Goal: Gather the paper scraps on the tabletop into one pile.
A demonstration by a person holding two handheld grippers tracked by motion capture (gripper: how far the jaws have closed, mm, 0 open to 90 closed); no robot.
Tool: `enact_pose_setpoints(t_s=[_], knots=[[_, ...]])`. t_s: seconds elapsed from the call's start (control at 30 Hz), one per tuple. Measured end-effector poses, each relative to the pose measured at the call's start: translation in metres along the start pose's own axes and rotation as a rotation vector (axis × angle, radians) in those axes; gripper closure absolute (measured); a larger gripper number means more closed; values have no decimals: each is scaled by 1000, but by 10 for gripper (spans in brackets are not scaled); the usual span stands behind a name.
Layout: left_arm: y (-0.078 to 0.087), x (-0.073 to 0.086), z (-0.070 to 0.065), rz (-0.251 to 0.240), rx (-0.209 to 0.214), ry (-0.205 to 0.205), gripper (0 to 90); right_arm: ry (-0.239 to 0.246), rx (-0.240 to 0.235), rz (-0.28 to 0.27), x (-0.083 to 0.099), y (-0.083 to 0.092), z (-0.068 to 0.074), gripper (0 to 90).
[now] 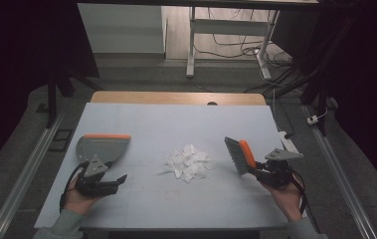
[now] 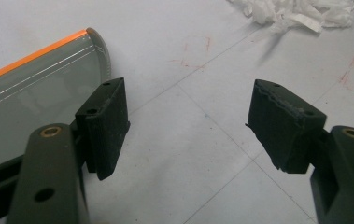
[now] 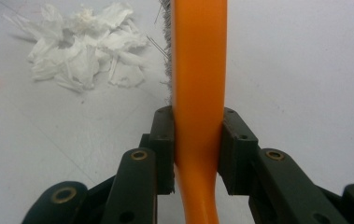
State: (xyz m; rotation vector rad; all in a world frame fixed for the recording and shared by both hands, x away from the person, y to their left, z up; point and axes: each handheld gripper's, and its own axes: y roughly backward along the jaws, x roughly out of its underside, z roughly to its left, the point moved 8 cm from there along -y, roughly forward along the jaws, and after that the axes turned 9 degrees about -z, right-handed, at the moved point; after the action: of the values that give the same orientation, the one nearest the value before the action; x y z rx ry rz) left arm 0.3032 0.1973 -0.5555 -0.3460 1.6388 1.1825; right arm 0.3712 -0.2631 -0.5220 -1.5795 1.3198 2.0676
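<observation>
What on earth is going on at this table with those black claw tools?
A person is about to sweep up a heap of torn white paper scraps on the pale table. The right gripper is clamped on the orange handle of a small grey-bristled brush, held beside the heap. The left gripper is open, holding nothing, next to a grey dustpan with an orange edge lying on the table.

A pale blue-grey table (image 1: 166, 199) with a wooden strip along its far edge carries a heap of torn white paper scraps (image 1: 189, 163) near its middle. A grey dustpan (image 1: 101, 146) with an orange lip lies flat, well left of the scraps.
</observation>
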Motion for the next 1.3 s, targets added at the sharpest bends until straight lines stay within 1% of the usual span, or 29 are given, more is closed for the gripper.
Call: enact_pose_setpoints(t_s=[0.13,0.23,0.33,0.67,0.9,1.3], knots=[[-1,0,-1,-2,2,-3,298,-6,3,0,7,3,-2,699],[-1,1,-1,-2,3,-3,298,-12,-2,-3,9,5,-2,698],[-2,1,-1,-2,5,-3,298,1,1,-1,9,6,-2,699],[-2,-1,-2,-7,4,-8,298,16,-2,-12,9,6,-2,699],[-2,-1,-2,-8,5,-9,298,29,-7,-29,5,7,2,699],[-2,-1,-3,-8,6,-9,298,41,-13,-37,2,7,5,699]])
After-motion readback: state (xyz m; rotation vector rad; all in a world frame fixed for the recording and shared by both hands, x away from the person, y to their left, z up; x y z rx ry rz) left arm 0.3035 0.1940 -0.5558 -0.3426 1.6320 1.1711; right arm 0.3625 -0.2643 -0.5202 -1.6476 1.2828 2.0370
